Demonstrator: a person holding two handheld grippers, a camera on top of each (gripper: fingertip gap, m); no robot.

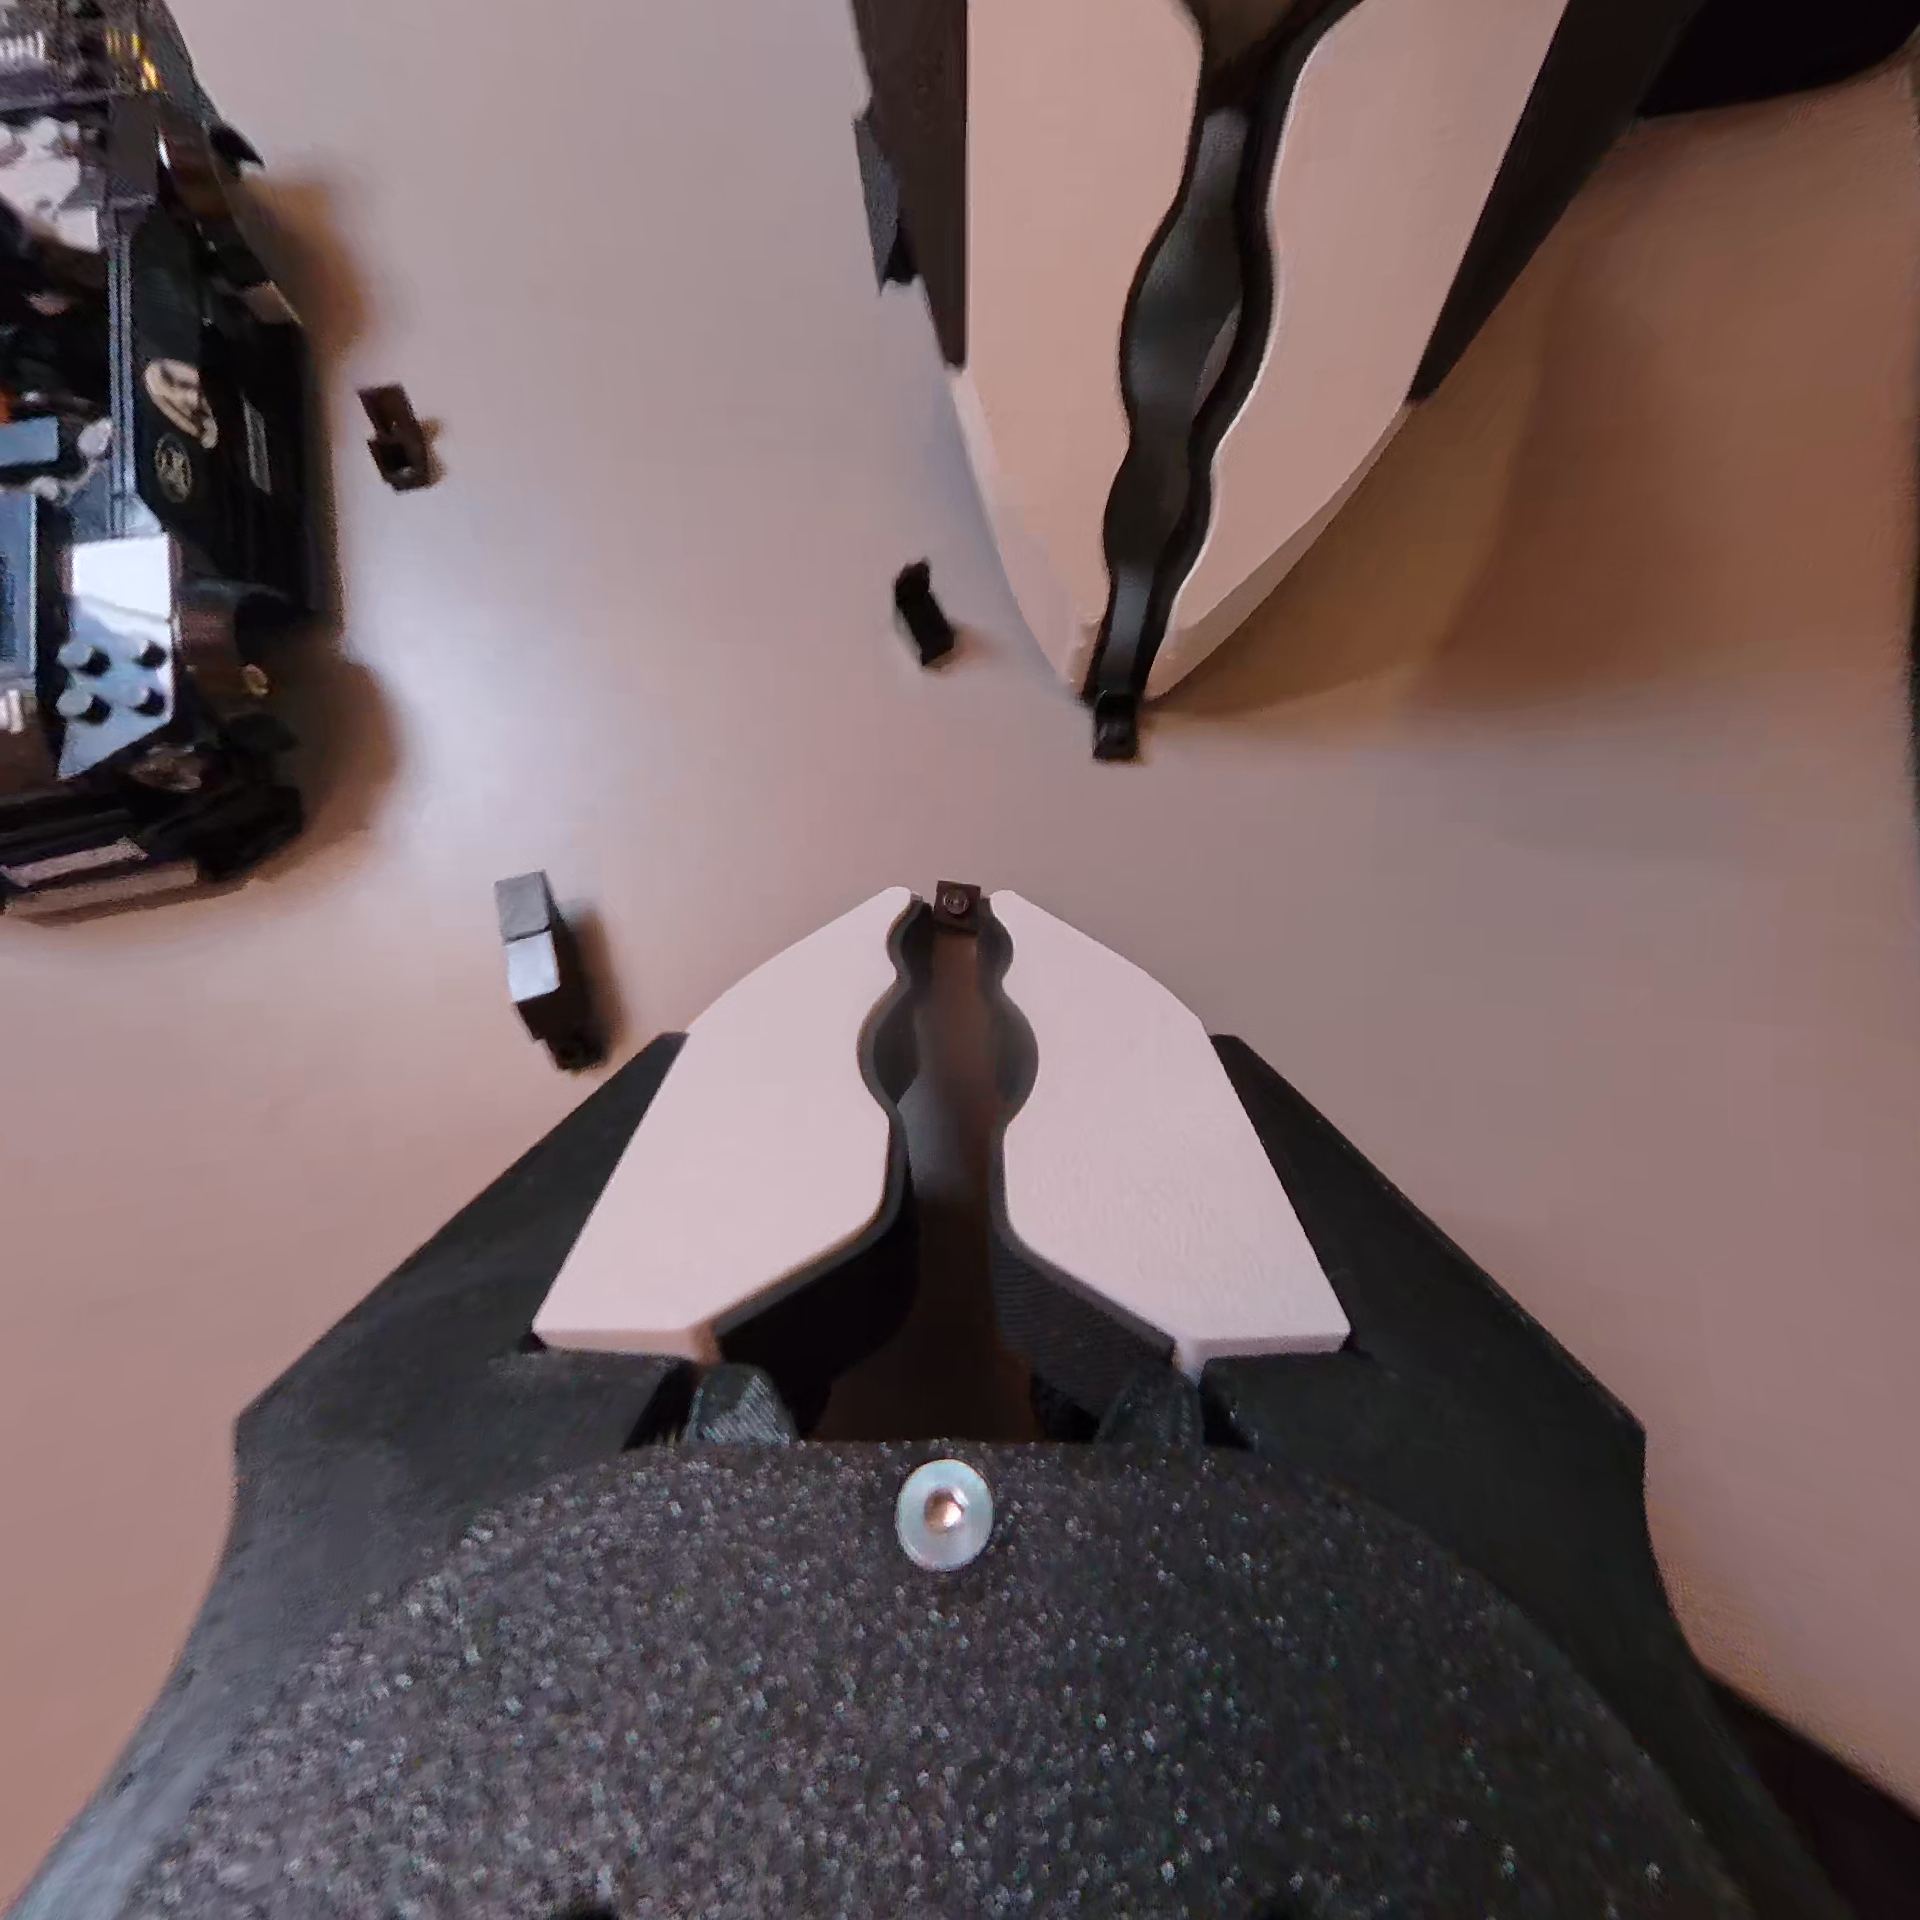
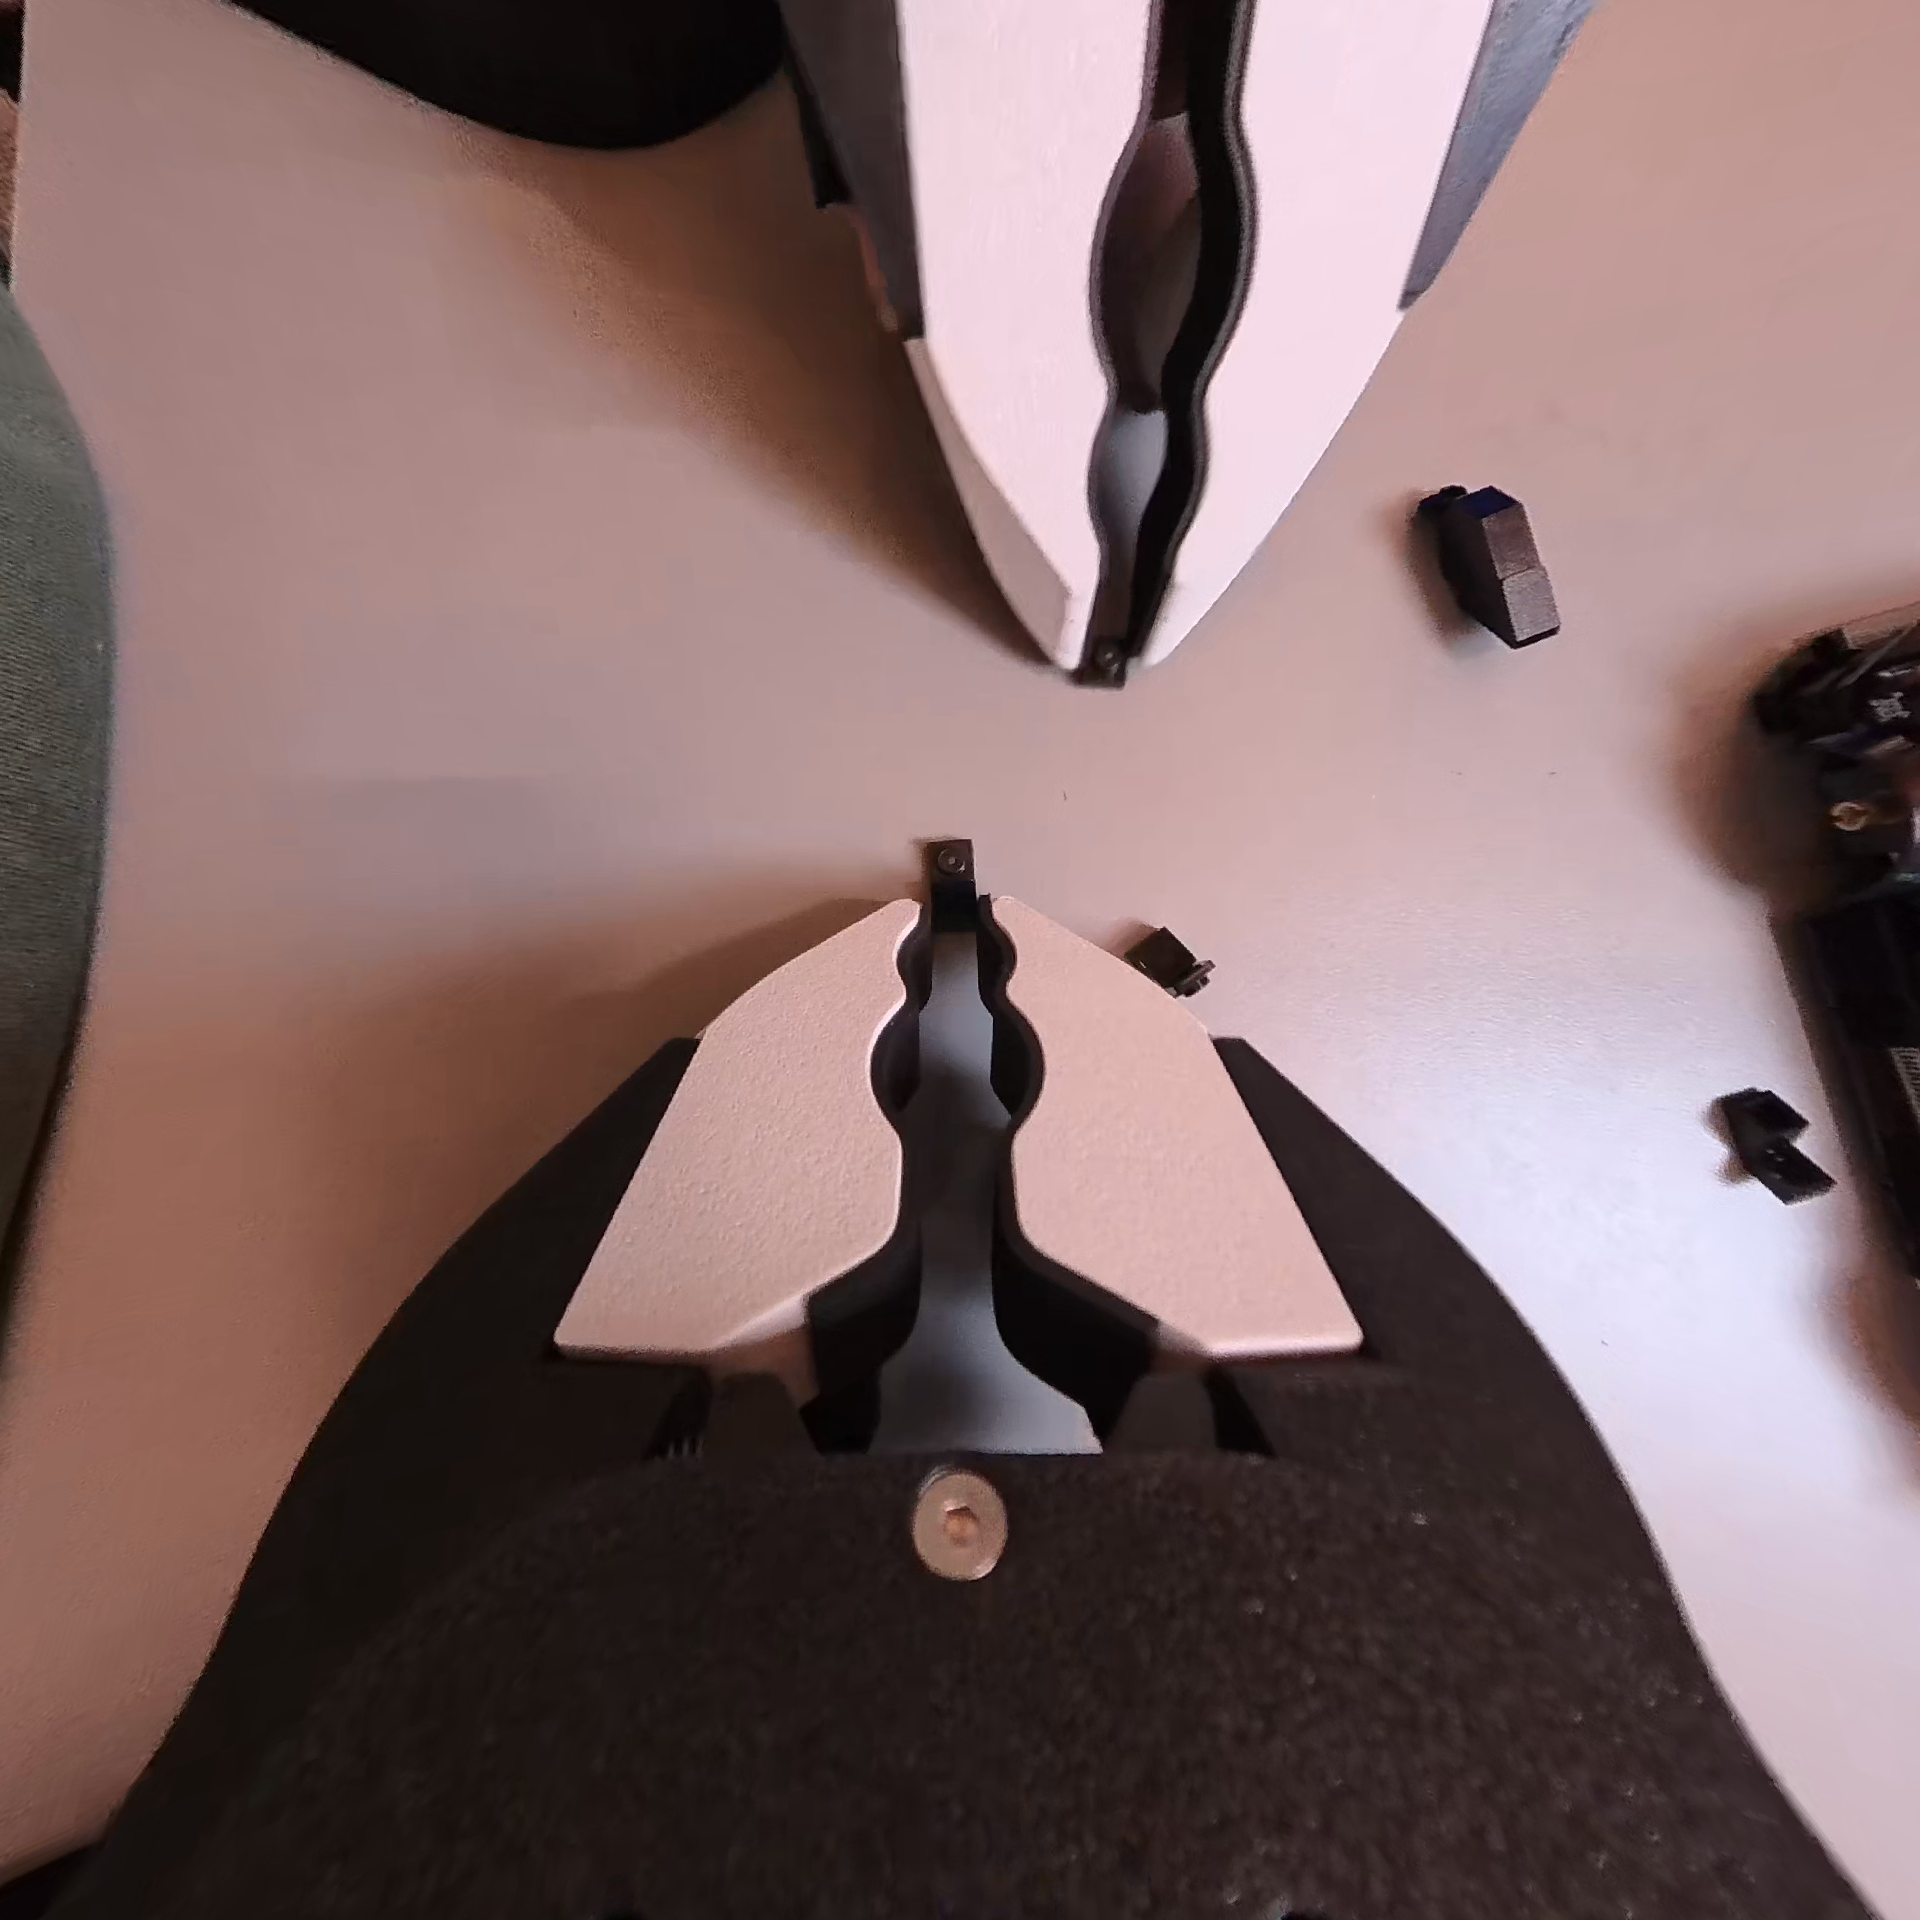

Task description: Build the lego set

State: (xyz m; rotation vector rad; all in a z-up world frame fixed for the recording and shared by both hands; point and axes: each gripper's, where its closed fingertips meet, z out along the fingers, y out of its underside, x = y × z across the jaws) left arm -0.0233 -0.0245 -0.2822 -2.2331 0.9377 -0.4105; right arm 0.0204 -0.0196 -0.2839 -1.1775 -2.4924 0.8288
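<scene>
**Two grippers, two tiny black parts, face off over the table**

Nearest the left wrist camera, the left gripper (image 1: 954, 906) has its white-faced fingers drawn almost together on a small black square Lego piece with a round hole (image 1: 954, 902), pinched at the very tips. Opposite it, the right gripper (image 2: 951, 902) is likewise narrowed onto a second small black holed piece (image 2: 951, 864), which juts past its tips. The two parts point at each other with bare pale tabletop (image 1: 1351, 883) between them, close but not touching.

Left of the left gripper, near its fingers, lies a chunky dark grey angled brick (image 1: 535, 951). Farther out, two small black clip-like pieces (image 1: 395, 436) (image 1: 923, 613) sit loose on the table. Farthest, well to the left of the left gripper, stands the partly built black Lego car model (image 1: 156, 499), a light grey studded plate showing on it.

By the look of them, the held parts are light, rigid and slick plastic, so a fingertip pinch on flat opposite faces suits them; a skewed grip could let one twist or pop free when the two are pressed together. The model is likely to shed parts if pushed hard.
</scene>
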